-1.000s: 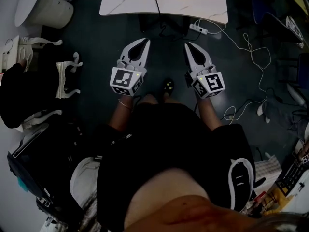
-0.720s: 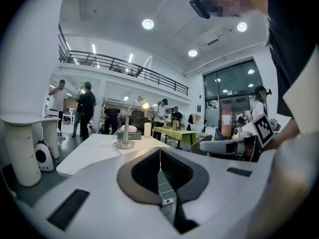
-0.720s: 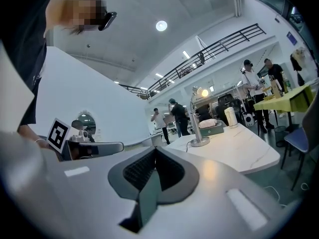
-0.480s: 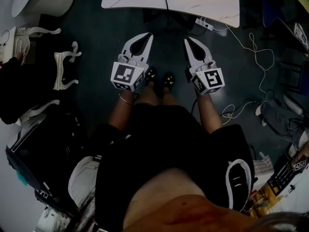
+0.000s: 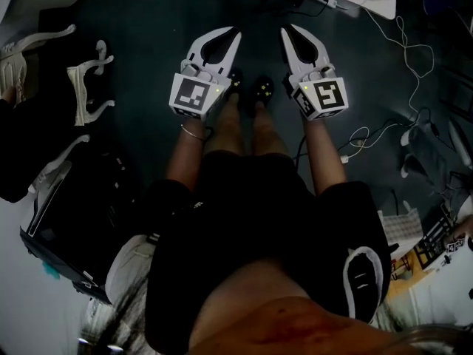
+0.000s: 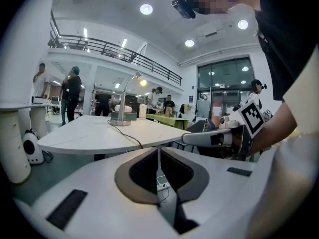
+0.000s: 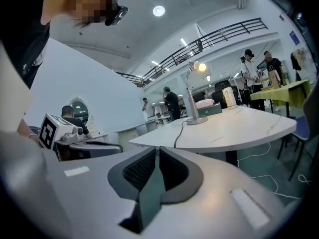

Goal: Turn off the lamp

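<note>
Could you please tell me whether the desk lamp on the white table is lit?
Yes, in the right gripper view the head of the desk lamp glows above the white table.

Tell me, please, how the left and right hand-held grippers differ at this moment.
In the head view the left hand-held gripper slants its tips to the right, while the right hand-held gripper slants its tips to the left. The left gripper view shows the lamp left of its jaws; the right gripper view shows it to the right. Both are shut with nothing between the jaws.
</note>
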Demonstrator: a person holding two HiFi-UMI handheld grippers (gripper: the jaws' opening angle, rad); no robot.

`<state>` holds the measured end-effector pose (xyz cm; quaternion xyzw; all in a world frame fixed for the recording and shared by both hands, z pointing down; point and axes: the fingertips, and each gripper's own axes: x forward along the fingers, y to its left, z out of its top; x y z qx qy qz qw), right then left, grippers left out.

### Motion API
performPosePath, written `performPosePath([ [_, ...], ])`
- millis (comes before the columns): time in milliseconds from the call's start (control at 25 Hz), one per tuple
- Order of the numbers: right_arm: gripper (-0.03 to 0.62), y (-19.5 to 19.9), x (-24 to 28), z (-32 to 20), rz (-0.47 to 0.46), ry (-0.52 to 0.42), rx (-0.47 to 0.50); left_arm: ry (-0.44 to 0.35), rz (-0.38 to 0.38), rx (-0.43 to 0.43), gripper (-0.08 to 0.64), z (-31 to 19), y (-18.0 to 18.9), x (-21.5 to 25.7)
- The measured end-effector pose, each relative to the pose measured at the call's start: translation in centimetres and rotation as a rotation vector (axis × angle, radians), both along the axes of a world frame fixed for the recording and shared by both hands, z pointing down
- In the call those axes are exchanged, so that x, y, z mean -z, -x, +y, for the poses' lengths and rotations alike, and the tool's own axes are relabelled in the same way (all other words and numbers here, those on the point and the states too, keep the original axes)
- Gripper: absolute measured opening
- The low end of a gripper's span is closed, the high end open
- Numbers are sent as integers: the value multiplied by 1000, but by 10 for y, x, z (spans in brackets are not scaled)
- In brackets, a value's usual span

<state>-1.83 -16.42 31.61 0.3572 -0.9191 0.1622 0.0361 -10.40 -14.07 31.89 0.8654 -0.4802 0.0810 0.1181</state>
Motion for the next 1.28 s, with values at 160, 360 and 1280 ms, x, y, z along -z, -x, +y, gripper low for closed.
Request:
performPosePath([
  [160,11,7,-25,-7,8,14,1,7,-27,-38,6,-7,-3,-21],
  [360,15,12,-57,-15,28,40,-1,17,-3,-14,6,-17,0,-38],
  [1280,71,46,-158,-69,176,74,-11,86,-2,34,7,-18,10,-125],
])
